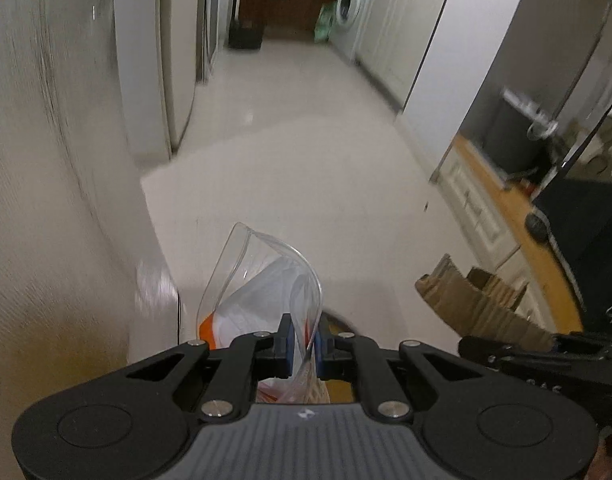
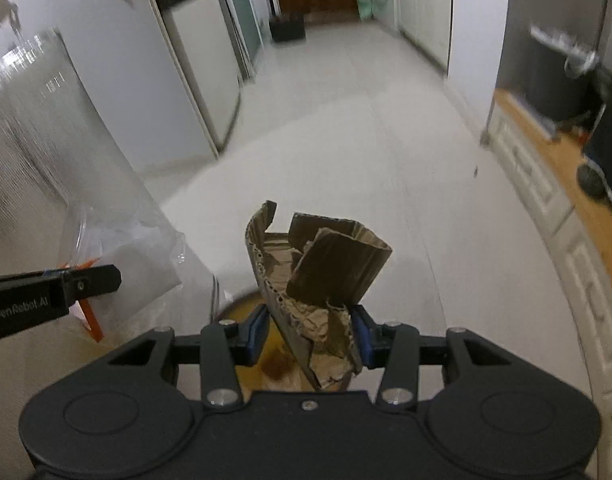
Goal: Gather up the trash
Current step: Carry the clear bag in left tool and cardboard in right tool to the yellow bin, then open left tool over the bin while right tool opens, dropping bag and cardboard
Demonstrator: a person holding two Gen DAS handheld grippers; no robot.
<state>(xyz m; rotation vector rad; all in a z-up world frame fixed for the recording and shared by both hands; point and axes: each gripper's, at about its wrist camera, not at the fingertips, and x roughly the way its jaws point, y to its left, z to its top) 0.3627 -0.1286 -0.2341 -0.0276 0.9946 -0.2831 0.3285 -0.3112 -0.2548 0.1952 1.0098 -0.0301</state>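
My left gripper (image 1: 303, 344) is shut on a crumpled clear plastic bag (image 1: 265, 280) with white and orange inside, which sticks up between the blue pads. In the right wrist view this bag (image 2: 137, 256) shows at the left, with the left gripper (image 2: 101, 278) seen side-on. My right gripper (image 2: 310, 332) is shut on a bent piece of brown corrugated cardboard (image 2: 322, 268); that cardboard (image 1: 478, 304) also appears at the right of the left wrist view. Both grippers point steeply down, side by side. Under them lies a round, dark-rimmed, yellow-brown thing (image 2: 241, 310), mostly hidden.
A white tiled floor (image 1: 297, 160) runs ahead to a black crate (image 1: 245, 34) and a washing machine (image 1: 352, 4). A pale ribbed panel (image 1: 45, 200) and a fridge (image 2: 197, 60) stand on the left. White cabinets under a wooden counter (image 2: 566, 184) line the right.
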